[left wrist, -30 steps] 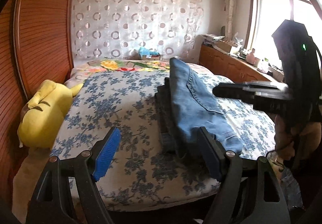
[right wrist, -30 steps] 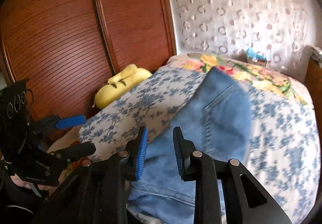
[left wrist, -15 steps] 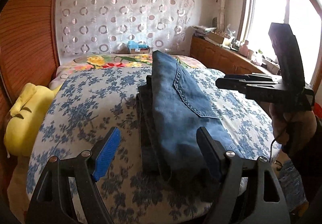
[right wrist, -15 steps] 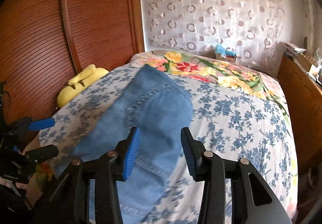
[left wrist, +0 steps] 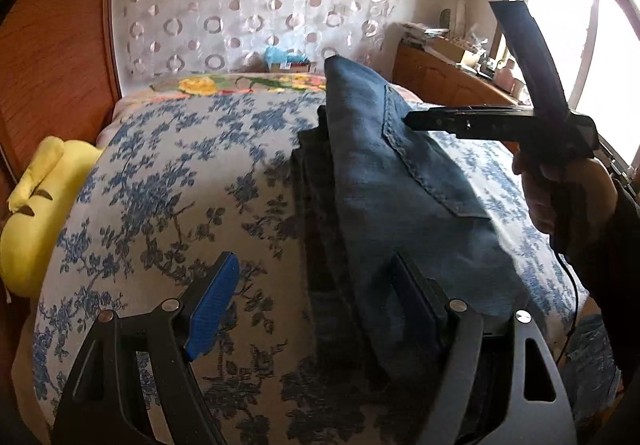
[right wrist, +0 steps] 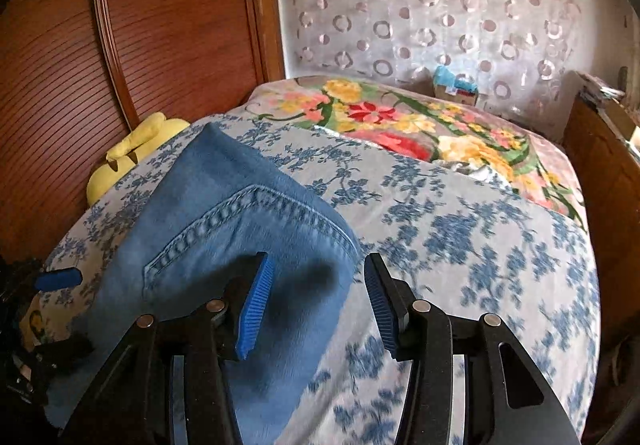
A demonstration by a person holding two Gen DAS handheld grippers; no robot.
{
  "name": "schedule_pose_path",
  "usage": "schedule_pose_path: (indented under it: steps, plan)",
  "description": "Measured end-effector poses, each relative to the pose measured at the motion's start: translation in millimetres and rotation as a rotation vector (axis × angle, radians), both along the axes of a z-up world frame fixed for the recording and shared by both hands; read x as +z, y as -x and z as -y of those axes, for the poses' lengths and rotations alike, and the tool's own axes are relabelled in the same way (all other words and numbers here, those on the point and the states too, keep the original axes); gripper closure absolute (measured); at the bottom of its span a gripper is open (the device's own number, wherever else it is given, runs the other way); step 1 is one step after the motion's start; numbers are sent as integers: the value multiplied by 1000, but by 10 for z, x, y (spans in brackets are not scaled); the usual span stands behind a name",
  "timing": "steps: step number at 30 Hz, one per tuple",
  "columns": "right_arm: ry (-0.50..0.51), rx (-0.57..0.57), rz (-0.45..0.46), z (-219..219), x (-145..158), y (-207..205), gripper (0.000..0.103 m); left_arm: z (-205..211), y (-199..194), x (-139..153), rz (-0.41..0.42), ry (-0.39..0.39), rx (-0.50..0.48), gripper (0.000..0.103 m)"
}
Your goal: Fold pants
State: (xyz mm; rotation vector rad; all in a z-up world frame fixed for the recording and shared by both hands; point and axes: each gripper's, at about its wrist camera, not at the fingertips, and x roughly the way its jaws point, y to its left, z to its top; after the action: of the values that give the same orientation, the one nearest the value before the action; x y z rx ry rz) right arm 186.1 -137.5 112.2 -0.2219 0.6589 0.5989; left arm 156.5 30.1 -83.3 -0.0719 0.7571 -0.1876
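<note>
Folded blue jeans (left wrist: 404, 181) lie on a darker folded stack (left wrist: 316, 205) on the flowered bedspread (left wrist: 180, 173). My left gripper (left wrist: 316, 305) hovers open at the near end of the pile, its right finger over the jeans' edge, and nothing is pinched. In the right wrist view the jeans (right wrist: 224, 229) lie with a back pocket facing up. My right gripper (right wrist: 318, 305) is over their near corner; its jaws are opening and the pads press on nothing. A hand holds the right gripper (left wrist: 412, 117) above the jeans. The left gripper (right wrist: 60, 313) shows at the far left edge.
A yellow plush toy (left wrist: 32, 213) sits between the bed and the wooden wardrobe (right wrist: 168, 25). A bright floral blanket (right wrist: 420, 125) covers the head of the bed. A wooden cabinet (left wrist: 448, 81) with clutter runs under the window on the right.
The right jaws have spread wider, and that gripper has swung right across the jeans. The left gripper has come closer and lower toward the near end of the pile.
</note>
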Motion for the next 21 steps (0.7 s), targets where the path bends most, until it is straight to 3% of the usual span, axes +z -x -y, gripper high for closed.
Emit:
schedule_pose_path:
  steps: [9, 21]
  plan:
    - [-6, -1, -50, -127, -226, -287, 27, -54, 3, -132, -46, 8, -1, 24]
    - [-107, 84, -221, -41, -359, -432, 27, -17, -7, -138, -47, 9, -8, 24]
